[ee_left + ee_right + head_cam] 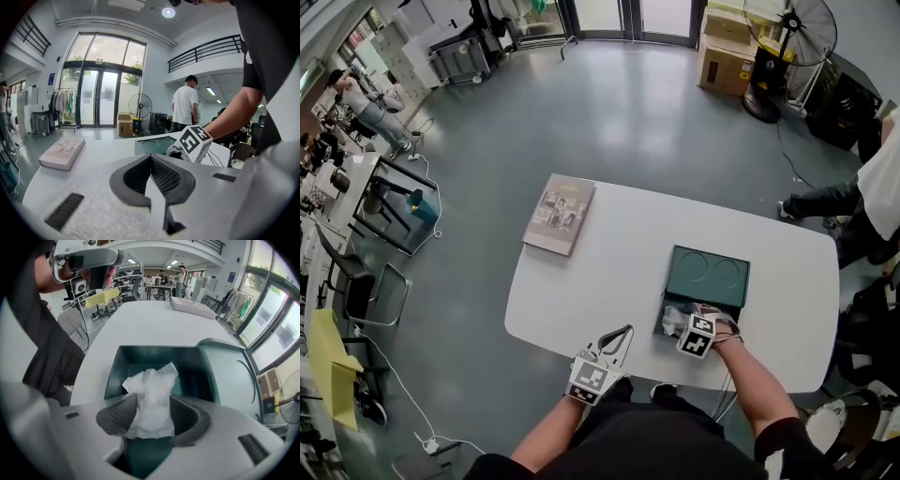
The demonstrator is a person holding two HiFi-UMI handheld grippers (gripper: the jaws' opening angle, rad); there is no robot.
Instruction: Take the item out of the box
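A dark green box (pixel 667 330) stands open on the white table (pixel 609 281), its lid (pixel 710 276) folded back flat; the right gripper view shows the box's inside wall (pixel 140 363). A crumpled white paper wad (pixel 152 394) rises out of the box, also visible as a pale lump (pixel 672 322) in the head view. My right gripper (pixel 152 417) reaches into the box (pixel 680 330), and both pads press against the wad. My left gripper (pixel 619 339) hovers over the table's near edge, left of the box, shut and empty (pixel 151 161).
A book (pixel 560 214) lies at the table's far left corner, also seen in the left gripper view (pixel 63 150). A person (pixel 881 178) stands by the table's right end. Cardboard boxes (pixel 727 56) and a floor fan (pixel 787 37) stand far back.
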